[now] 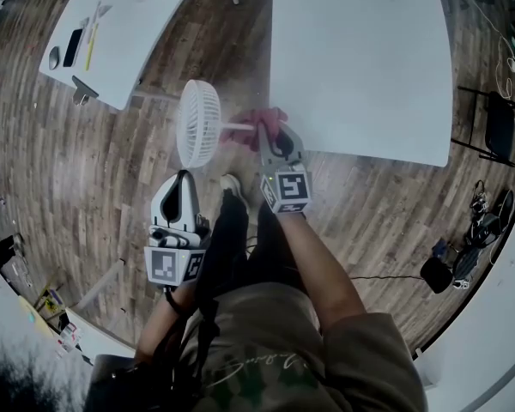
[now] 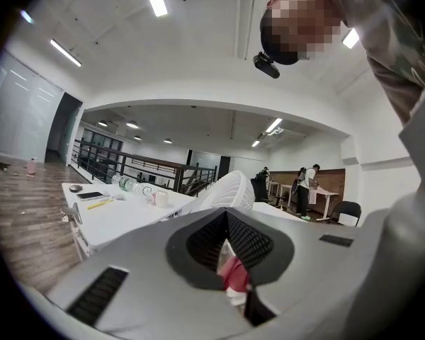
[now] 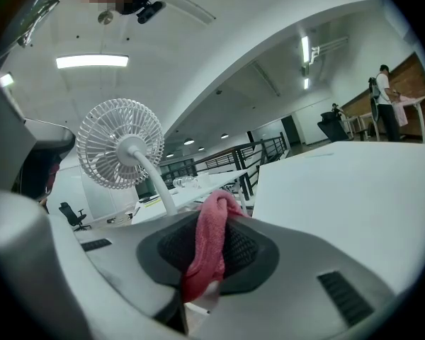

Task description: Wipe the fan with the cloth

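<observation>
A white fan point(image 1: 199, 123) with a round wire cage hangs in the air between two tables, and its thin stem point(image 1: 237, 127) runs right. My left gripper point(image 1: 186, 175) sits at the cage's lower rim, shut, apparently pinching the fan's edge. In the left gripper view the cage point(image 2: 230, 190) rises just beyond the jaws of the left gripper point(image 2: 227, 238), with white and pink showing between them. My right gripper point(image 1: 271, 129) is shut on a pink cloth point(image 1: 259, 120) beside the stem. The right gripper view shows the cloth point(image 3: 211, 225) draped through the right gripper point(image 3: 209, 241), with the fan point(image 3: 120, 144) up left.
A large white table point(image 1: 360, 58) lies to the right, close to the cloth. Another white table point(image 1: 129, 33) at upper left carries a phone and small items. A black chair point(image 1: 499, 129) stands at far right. People point(image 2: 308, 186) stand at desks far off. The floor is wood.
</observation>
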Demonstrator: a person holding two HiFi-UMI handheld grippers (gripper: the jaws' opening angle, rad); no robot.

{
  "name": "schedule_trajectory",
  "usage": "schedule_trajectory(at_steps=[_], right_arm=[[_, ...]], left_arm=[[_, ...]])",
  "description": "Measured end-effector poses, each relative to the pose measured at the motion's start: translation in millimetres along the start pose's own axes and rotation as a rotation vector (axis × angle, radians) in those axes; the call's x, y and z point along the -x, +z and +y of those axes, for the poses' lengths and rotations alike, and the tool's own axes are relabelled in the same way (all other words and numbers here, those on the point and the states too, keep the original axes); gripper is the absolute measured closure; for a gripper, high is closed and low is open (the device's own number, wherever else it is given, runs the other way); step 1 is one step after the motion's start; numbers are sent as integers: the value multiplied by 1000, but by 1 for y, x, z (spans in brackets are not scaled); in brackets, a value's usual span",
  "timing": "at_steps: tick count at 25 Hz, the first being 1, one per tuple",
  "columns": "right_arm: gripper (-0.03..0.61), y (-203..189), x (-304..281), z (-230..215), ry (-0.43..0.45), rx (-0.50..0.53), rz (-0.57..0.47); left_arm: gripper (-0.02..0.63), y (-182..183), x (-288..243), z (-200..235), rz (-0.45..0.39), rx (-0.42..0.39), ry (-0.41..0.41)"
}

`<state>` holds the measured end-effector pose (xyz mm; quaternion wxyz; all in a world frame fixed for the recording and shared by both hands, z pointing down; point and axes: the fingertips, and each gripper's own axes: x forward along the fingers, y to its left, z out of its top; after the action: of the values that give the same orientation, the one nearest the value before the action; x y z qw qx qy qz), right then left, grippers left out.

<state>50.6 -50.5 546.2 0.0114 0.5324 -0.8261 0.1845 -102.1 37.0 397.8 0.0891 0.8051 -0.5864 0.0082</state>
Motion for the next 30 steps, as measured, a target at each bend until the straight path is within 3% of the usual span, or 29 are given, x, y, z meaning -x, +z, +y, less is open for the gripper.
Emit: schedule_trajectory(at_steps=[30], right_arm=[[499,-17,-3,2,-37,108,25]], left_arm=[[594,-26,8,16,46,49,-1]])
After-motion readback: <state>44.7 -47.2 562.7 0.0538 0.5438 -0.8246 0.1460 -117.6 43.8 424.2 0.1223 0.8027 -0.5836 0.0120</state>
